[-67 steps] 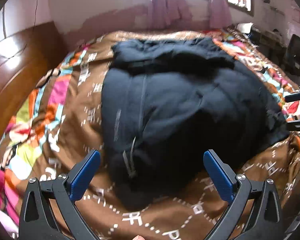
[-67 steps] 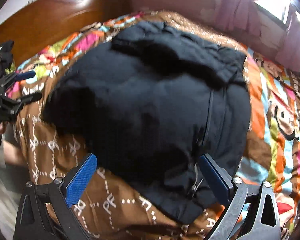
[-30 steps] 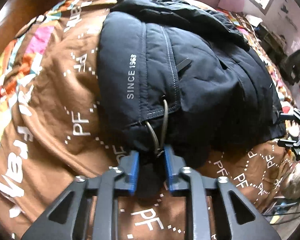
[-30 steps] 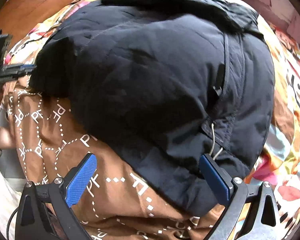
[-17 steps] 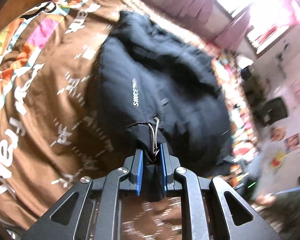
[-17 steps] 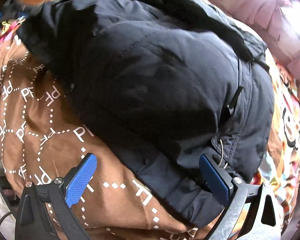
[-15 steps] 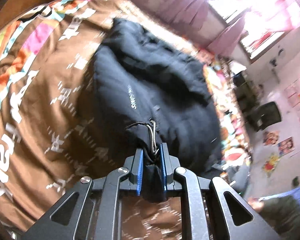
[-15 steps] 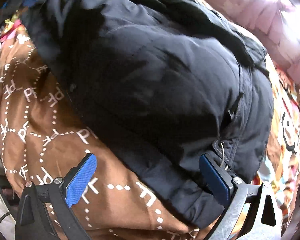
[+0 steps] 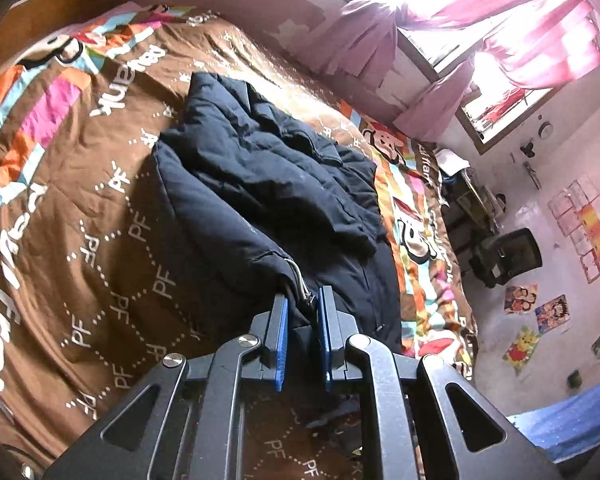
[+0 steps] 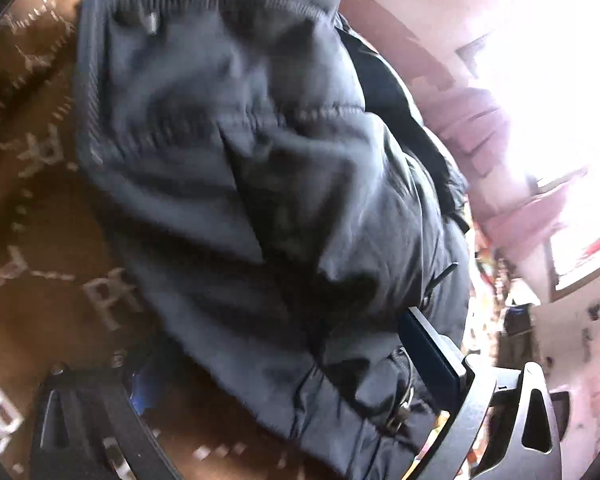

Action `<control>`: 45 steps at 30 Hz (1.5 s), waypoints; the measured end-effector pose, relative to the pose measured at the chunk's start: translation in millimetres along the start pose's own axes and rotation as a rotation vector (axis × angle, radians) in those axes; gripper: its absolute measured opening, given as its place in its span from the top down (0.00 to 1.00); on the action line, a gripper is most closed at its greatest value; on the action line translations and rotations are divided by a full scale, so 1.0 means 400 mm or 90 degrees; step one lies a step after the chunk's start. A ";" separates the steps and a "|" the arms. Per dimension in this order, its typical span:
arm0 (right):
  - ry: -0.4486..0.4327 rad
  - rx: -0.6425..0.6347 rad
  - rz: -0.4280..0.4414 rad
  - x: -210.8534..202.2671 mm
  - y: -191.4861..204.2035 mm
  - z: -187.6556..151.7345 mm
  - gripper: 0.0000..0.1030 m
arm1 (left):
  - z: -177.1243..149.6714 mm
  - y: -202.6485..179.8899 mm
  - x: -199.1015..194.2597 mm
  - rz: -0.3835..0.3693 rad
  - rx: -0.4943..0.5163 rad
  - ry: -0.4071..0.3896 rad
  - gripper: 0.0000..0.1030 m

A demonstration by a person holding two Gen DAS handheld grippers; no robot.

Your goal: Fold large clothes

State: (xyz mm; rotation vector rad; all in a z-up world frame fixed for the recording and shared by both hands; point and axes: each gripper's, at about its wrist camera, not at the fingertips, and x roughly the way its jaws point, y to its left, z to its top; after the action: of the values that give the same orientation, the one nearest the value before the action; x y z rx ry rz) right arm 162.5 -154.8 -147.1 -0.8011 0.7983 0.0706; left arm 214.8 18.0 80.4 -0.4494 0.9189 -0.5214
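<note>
Your left gripper (image 9: 302, 308) pinches the jacket (image 9: 260, 168) hem; your right gripper (image 10: 284, 344) jaws stand spread around the blurred fabric.

Dark padded jacket (image 10: 260, 184) fills centre, blurred, hem sagging between wide-spread fingers of right gripper (image 10: 284, 360). Brown lettered bedspread (image 10: 32, 208) at 9 o'clock. Bright window (image 10: 560, 80), pink curtain (image 10: 472, 128) at 2 o'clock.

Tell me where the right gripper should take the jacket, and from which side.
Take the hem corner beside the cord toggle, coming in from the hem side. The jacket is puffy higher up; its hem is thinner and lies between the right gripper's open jaws.
</note>
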 end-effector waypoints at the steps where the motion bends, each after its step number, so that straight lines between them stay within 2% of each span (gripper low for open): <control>1: -0.002 0.002 -0.010 0.004 -0.004 0.000 0.02 | 0.001 -0.004 -0.003 0.006 0.008 -0.004 0.90; 2: -0.002 0.007 -0.025 0.006 -0.010 0.001 0.10 | -0.002 -0.007 -0.006 0.008 0.011 -0.005 0.90; 3: -0.003 0.011 -0.035 0.006 -0.020 0.002 0.25 | -0.003 -0.007 -0.005 0.012 0.017 -0.004 0.90; 4: -0.004 0.017 -0.041 0.004 -0.033 0.003 0.35 | -0.006 -0.007 -0.006 0.018 0.024 -0.006 0.90; 5: -0.008 0.030 -0.039 0.001 -0.056 0.006 0.49 | -0.010 -0.009 -0.006 0.023 0.033 -0.008 0.90; 7: -0.020 0.065 -0.012 -0.012 -0.103 0.011 0.63 | -0.017 -0.008 -0.008 0.035 0.053 -0.012 0.90; 8: -0.027 0.089 0.010 -0.022 -0.136 0.017 0.74 | -0.022 -0.008 -0.009 0.042 0.065 -0.013 0.90; 11: -0.015 0.148 0.084 -0.043 -0.221 0.039 0.86 | -0.033 -0.007 -0.011 0.063 0.102 -0.011 0.89; 14: -0.006 0.207 0.151 -0.070 -0.313 0.058 0.90 | -0.048 -0.010 -0.006 0.088 0.144 -0.009 0.88; 19: -0.022 0.254 0.201 -0.119 -0.381 0.115 0.91 | -0.072 -0.001 0.003 0.107 0.181 -0.010 0.87; 20: -0.019 0.259 0.231 -0.111 -0.400 0.127 0.91 | -0.079 0.007 0.002 0.106 0.183 -0.010 0.87; 22: -0.004 0.244 0.257 -0.107 -0.395 0.132 0.91 | -0.087 0.022 0.004 0.107 0.177 -0.008 0.87; 25: 0.021 0.232 0.297 -0.085 -0.371 0.105 0.85 | -0.088 0.044 -0.003 0.111 0.165 -0.005 0.88; 28: 0.063 0.212 0.347 -0.068 -0.338 0.061 0.70 | -0.099 0.060 0.004 0.134 0.158 0.009 0.89; 30: 0.087 0.199 0.370 -0.069 -0.324 0.029 0.54 | -0.112 0.076 0.013 0.152 0.156 0.027 0.90; 34: 0.122 0.192 0.411 -0.090 -0.336 -0.031 0.44 | -0.136 0.107 0.026 0.177 0.146 0.056 0.90; 36: 0.144 0.219 0.427 -0.092 -0.363 -0.064 0.39 | -0.150 0.125 0.031 0.187 0.135 0.068 0.90; 39: 0.178 0.289 0.439 -0.079 -0.407 -0.112 0.39 | -0.164 0.145 0.033 0.195 0.118 0.077 0.90; 45: 0.238 0.403 0.416 0.010 -0.463 -0.177 0.39 | -0.174 0.152 0.031 0.201 0.110 0.081 0.90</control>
State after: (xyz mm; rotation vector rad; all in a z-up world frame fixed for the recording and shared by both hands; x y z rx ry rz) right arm 185.4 -334.3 -66.0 0.0749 1.3260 0.2392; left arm 176.8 48.3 0.8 -0.1107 1.0349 -0.3391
